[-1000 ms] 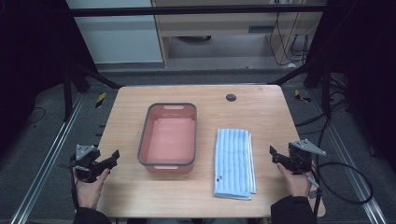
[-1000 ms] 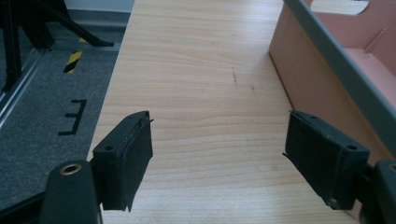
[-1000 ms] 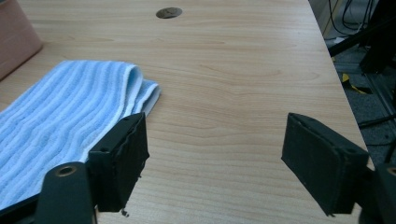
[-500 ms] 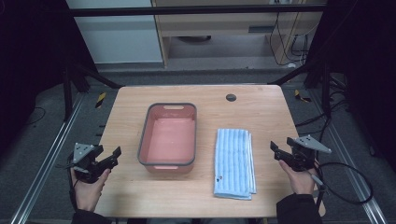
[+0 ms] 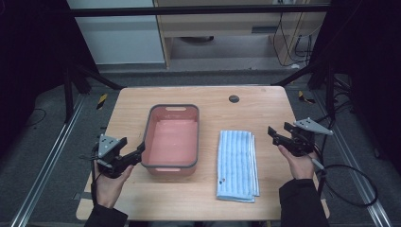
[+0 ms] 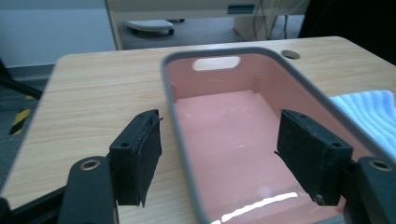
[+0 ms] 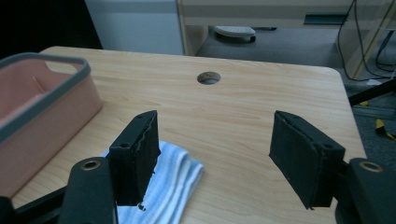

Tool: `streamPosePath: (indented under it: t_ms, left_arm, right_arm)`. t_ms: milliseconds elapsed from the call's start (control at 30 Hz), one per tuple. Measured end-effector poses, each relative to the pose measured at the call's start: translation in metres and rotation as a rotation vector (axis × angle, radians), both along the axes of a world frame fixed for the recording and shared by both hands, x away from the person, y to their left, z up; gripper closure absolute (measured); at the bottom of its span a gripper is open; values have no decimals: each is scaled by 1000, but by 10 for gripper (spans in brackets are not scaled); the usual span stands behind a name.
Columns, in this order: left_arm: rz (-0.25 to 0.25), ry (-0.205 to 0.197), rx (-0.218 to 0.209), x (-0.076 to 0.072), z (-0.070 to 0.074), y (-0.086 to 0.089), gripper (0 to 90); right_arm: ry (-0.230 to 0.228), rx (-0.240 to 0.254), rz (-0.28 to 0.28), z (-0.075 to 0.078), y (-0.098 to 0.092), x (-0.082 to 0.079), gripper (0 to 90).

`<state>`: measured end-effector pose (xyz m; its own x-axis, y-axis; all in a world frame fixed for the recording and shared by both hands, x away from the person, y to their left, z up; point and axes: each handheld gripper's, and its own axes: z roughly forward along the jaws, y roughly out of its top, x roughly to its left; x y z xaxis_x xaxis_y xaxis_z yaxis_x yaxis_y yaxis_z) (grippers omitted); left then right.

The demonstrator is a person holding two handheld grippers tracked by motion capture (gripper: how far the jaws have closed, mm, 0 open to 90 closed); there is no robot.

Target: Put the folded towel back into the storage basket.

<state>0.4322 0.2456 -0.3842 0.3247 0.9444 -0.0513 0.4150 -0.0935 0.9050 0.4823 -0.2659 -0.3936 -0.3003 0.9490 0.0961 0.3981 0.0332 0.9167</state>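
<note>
A pink tub (image 5: pixel 172 137) with a grey rim stands empty at the middle of the wooden table (image 5: pixel 213 106). To its right lies a folded blue striped towel (image 5: pixel 238 163). My left gripper (image 5: pixel 134 147) is open at the tub's near left corner, and its view looks along the tub's left rim (image 6: pixel 170 93) with the towel (image 6: pixel 369 112) at the far right. My right gripper (image 5: pixel 279 131) is open just right of the towel's far end, with nothing between its jaws. Its view has the towel's corner (image 7: pixel 168 186) under the left jaw and the tub's wall (image 7: pixel 42 116) at the left.
A round cable hole (image 5: pixel 233 99) sits near the table's far edge, also in the right gripper view as the hole (image 7: pixel 208 77). Beyond the table stand cabinets (image 5: pixel 222 28) and dangling cables (image 5: pixel 288 33). A cable (image 5: pixel 345 179) trails from the right gripper off the table's right side.
Both grippers have moved forward over the table. The left one has come closer to the tub's near left corner, the right one up beside the towel's far end. Both stay open.
</note>
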Motion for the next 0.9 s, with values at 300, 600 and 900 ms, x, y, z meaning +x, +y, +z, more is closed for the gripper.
streamPosePath:
  t_ms: [300,600,900]
  left_arm:
    - [-77,-4,22,2,5,-49,315]
    - [-185,20,35,2,2,-102,344]
    - [-257,50,58,-5,-9,-143,368]
  right_arm:
    - [-2,20,23,14,5,16,335]
    - [20,-4,54,16,11,30,341]
    - [56,-25,68,6,17,40,339]
